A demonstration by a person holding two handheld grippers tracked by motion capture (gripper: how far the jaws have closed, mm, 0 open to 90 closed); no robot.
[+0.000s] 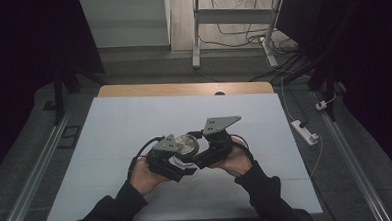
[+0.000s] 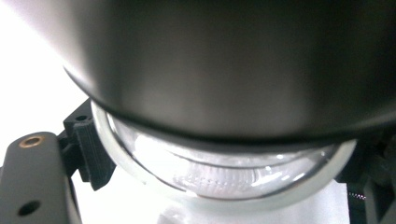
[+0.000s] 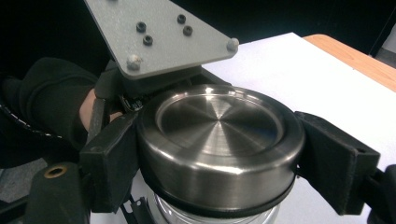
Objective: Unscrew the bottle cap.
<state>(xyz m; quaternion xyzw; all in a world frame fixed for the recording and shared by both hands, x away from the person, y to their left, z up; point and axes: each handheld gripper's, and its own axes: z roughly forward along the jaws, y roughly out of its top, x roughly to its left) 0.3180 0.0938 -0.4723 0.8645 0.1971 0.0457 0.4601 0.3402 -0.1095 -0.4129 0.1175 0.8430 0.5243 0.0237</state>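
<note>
Steel lid (image 3: 219, 140) clamped by right gripper (image 3: 217, 154).

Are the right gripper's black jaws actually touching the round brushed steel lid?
Touching. In the right gripper view the right gripper has one black jaw pressed flat against each side of the round brushed steel lid, with no gap at either side.

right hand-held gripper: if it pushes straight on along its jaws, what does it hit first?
Likely the left hand-held gripper. The right hand-held gripper already has its jaws against both sides of the steel lid, so that would travel with it; directly beyond sits the left one's grey plate and body, close behind the lid. Depth is hard to judge.
</note>
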